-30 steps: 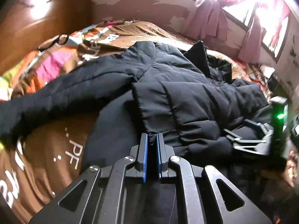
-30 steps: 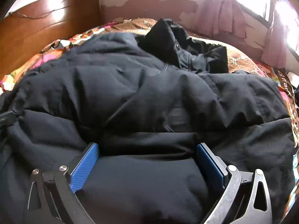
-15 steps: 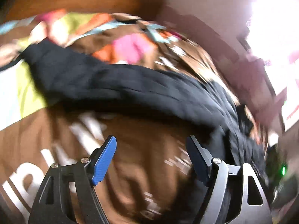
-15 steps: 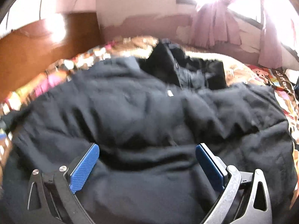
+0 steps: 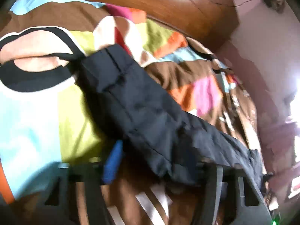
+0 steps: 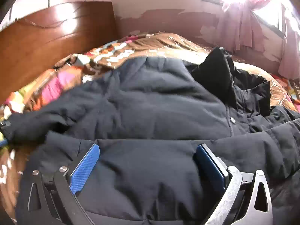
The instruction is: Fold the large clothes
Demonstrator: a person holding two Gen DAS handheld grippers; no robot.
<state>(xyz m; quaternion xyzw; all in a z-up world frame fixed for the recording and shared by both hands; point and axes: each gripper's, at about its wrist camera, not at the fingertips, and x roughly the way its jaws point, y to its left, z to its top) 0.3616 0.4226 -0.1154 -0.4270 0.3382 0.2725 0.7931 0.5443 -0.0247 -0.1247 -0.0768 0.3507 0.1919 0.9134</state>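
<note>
I'm looking down both wrist cams at a bed w/ a brown quilt patterned in bright colour blocks (image 5: 174,71) and a glossy reddish wooden headboard (image 6: 46,37) behind it. A large black padded winter jacket (image 6: 150,108) is lying spread across the quilt, collar twds the far side, nr pink curtains (image 6: 241,22) glowing w/ window light.

Left view, blurry: the jacket's long black quilted sleeve (image 5: 138,103) is stretching diagonally from upper left to lower right over the quilt. My left gripper (image 5: 157,166) is sitting at the sleeve's near edge; its jaws have just been narrowing and are now part-way apart. One blue pad (image 5: 112,165) is showing left of the sleeve; the other finger is hidden under the fabric, so the sleeve's edge is lying between the jaws, but I can't tell if they're pinching it.

Right view: my right gripper (image 6: 148,165) is hovering over the jacket's near hem area, jaws wide apart, blue pads (image 6: 84,168) on either side of a broad swell of black fabric, not clamping it.
</note>
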